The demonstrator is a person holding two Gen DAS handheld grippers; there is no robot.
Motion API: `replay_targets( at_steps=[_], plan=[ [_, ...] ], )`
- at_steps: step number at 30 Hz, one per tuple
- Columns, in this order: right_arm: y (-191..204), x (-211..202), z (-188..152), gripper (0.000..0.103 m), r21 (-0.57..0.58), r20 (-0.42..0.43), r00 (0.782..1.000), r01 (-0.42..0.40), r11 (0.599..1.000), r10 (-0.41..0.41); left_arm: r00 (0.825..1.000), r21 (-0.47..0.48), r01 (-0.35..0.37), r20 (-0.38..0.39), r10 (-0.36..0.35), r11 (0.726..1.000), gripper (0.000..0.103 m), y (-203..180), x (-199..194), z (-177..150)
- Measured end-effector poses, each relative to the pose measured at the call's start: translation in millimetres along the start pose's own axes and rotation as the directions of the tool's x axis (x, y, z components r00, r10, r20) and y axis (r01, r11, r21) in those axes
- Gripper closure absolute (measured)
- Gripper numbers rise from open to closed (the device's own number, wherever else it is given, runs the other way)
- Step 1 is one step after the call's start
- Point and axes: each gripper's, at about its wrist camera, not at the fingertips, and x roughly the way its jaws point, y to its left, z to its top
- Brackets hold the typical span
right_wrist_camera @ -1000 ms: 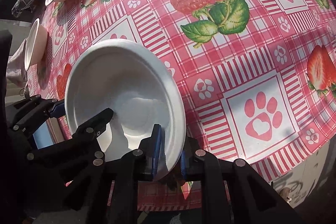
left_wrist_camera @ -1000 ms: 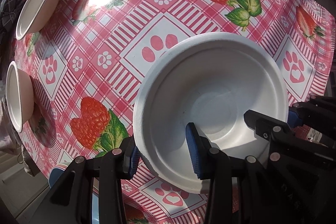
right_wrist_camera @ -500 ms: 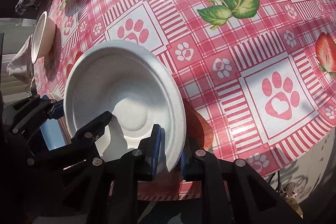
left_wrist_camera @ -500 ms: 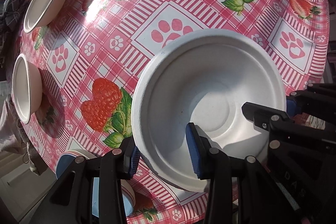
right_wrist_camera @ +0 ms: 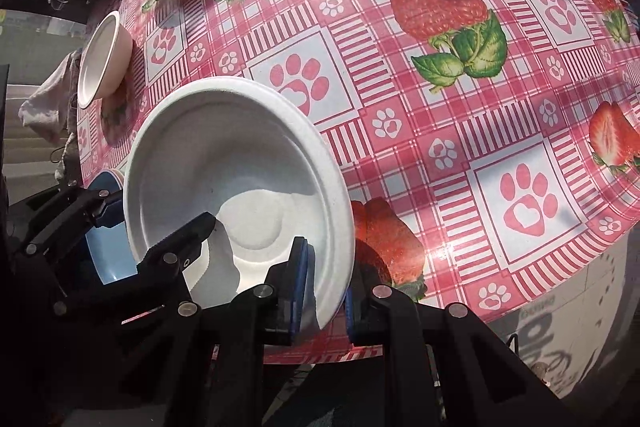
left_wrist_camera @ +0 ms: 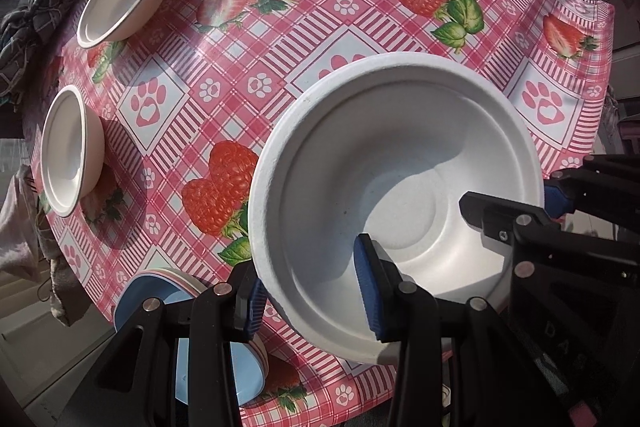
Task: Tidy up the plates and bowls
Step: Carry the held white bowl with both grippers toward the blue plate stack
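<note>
Strawberry-print tablecloth (left_wrist_camera: 360,39) under white ridged bowl (left_wrist_camera: 384,163)

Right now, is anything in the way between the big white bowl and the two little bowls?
Nothing visible. The big white bowl hangs above bare tablecloth; the little bowls sit clear at the far edge.

Home dining table, strawberry-print tablecloth (left_wrist_camera: 256,83)
</note>
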Motion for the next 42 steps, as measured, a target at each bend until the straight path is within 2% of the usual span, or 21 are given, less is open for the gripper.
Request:
replay_targets(
  at_steps=[14, 26, 36, 42],
  plan=[
    [18.1, -15.8, -2.7, 0.085, -0.080, 0.034, 0.999, 0.041, 0.996, -0.038, 0.999, -0.047, 0.021, 0.044, -0.019, 0.999, 0.059, 15.7, -25.6, -27.5],
    [36.2, -18.8, 3.1, 0.084, -0.140, 0.038, 0.997, 0.068, 0.988, -0.063, 0.998, -0.091, 0.034, 0.061, -0.029, 0.995, 0.059, 26.3, -22.4, -32.2],
    [70.8, -13.9, 15.6, 0.083, -0.244, 0.021, 0.996, 0.085, 0.966, -0.083, 0.996, -0.219, 0.070, 0.072, -0.055, 0.973, 0.059, 57.4, -18.6, -55.4],
    [97.2, -9.6, 16.8, 0.083, -0.319, 0.003, 0.996, 0.081, 0.944, -0.084, 0.995, -0.309, 0.083, 0.083, -0.060, 0.947, 0.059, 81.1, -18.8, -78.4]
  ],
)
